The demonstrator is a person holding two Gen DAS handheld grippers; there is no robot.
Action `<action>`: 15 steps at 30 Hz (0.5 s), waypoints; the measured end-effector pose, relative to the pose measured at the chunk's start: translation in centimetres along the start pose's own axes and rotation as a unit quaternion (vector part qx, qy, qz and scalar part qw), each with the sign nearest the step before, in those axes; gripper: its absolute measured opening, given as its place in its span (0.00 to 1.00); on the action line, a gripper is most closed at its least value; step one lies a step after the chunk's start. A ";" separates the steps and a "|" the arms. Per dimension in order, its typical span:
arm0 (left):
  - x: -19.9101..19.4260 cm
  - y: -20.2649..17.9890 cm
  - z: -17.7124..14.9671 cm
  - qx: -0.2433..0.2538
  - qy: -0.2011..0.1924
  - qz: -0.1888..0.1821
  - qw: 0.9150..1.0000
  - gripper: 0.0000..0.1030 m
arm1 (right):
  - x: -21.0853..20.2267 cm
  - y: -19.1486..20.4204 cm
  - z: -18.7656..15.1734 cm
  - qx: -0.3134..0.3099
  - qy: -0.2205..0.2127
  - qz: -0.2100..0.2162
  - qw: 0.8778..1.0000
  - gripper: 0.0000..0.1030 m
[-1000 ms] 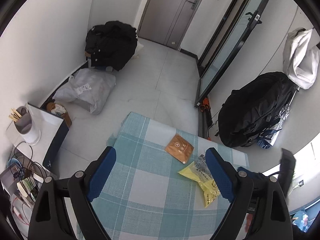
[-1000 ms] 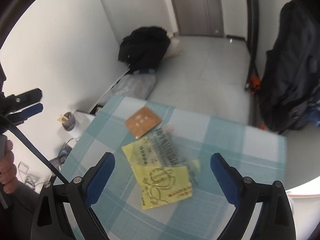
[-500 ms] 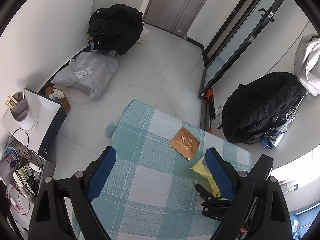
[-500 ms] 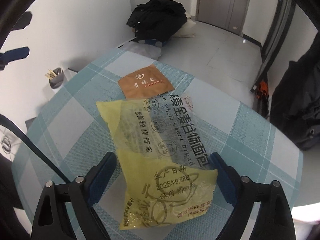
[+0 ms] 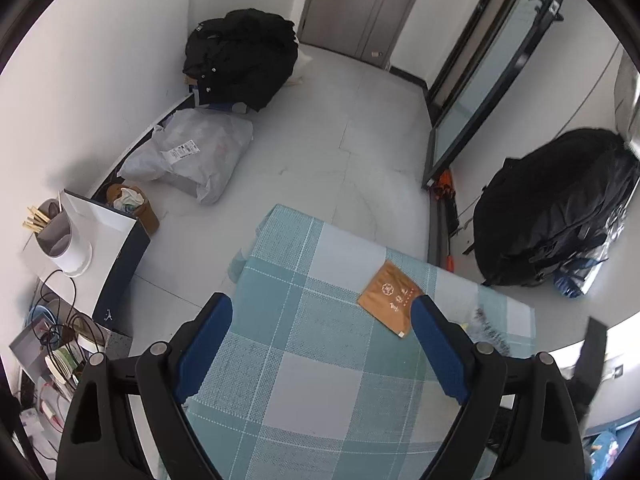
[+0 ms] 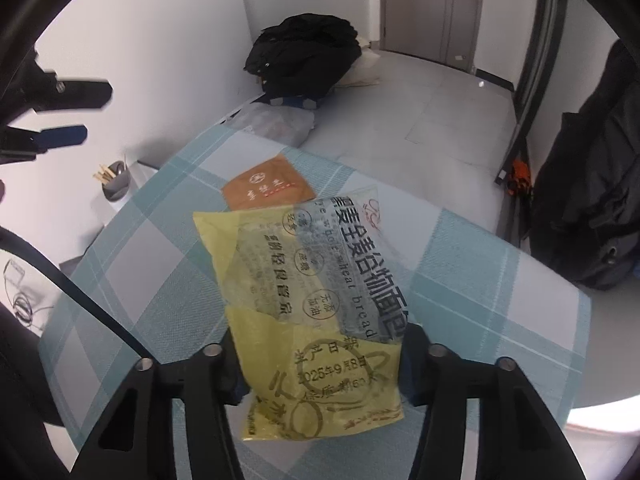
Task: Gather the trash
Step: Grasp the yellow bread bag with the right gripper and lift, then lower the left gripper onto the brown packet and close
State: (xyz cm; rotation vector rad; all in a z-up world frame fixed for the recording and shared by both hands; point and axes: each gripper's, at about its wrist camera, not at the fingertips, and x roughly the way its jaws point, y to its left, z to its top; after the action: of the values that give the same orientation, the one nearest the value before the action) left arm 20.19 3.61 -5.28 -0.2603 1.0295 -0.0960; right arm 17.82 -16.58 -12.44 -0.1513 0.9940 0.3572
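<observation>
A yellow and clear bread wrapper [image 6: 304,280] sits between the jaws of my right gripper [image 6: 320,356], which are closing; the pads press its two side edges, and it hides the fingertips. In the left wrist view the same wrapper [image 5: 490,330] is a blur at the table's right edge. A brown packet [image 6: 268,192] lies flat on the teal checked tablecloth [image 6: 500,280] just beyond the wrapper. My left gripper [image 5: 322,308] hangs open above the cloth with nothing between its fingers, and the brown packet [image 5: 390,300] lies by its right finger.
On the floor to the left stand a small brown bin [image 5: 132,208] with crumpled paper, a white plastic bag [image 5: 192,156] and a black bag [image 5: 240,60]. A black backpack [image 5: 556,208] leans at the right wall. A holder with chopsticks [image 5: 60,236] stands on a white box.
My right gripper has dropped onto the yellow wrapper and its jaws have narrowed around it. The left gripper has drifted left and tipped down, so the wrapper has slid behind its right finger.
</observation>
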 end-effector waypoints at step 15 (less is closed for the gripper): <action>5.7 -6.8 0.0 0.154 0.045 0.038 0.986 0.86 | -3.7 -3.7 -1.8 0.046 -0.019 0.029 0.998 0.46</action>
State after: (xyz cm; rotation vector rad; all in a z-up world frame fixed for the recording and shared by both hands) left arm 23.42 -4.09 -8.29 0.0648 1.0973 -0.1980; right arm 15.94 -21.32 -10.44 -0.0327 0.9767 0.3649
